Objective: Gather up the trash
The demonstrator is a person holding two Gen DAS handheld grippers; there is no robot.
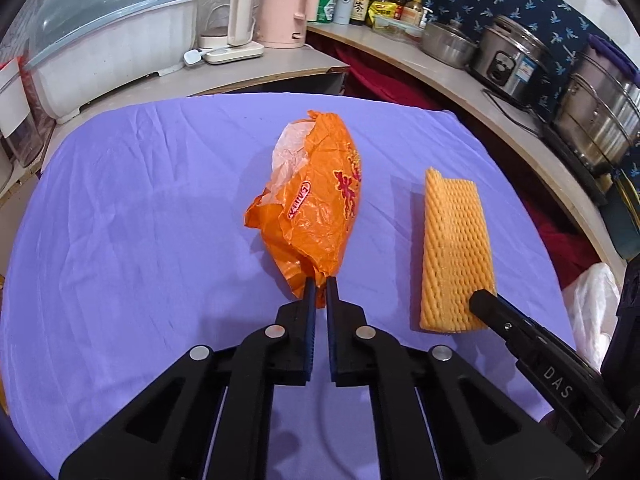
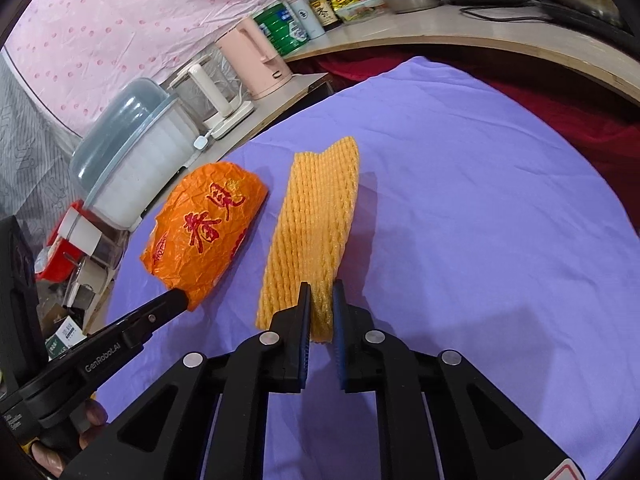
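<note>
Left wrist view shows your left gripper (image 1: 319,285) pinched nearly closed on the orange plastic bag (image 1: 316,204) and your right gripper (image 2: 321,294) narrowly clamping the yellow foam net (image 2: 316,224), both resting on the purple cloth (image 1: 120,220), so lift each straight up, keeping the thin edges from slipping.

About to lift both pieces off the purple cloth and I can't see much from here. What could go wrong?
The left gripper pinches only a thin crumpled corner of the orange bag; it could tear or slip out. The right gripper clamps just the near end of the yellow foam net, so the long free end may droop and drag the purple cloth.
</note>
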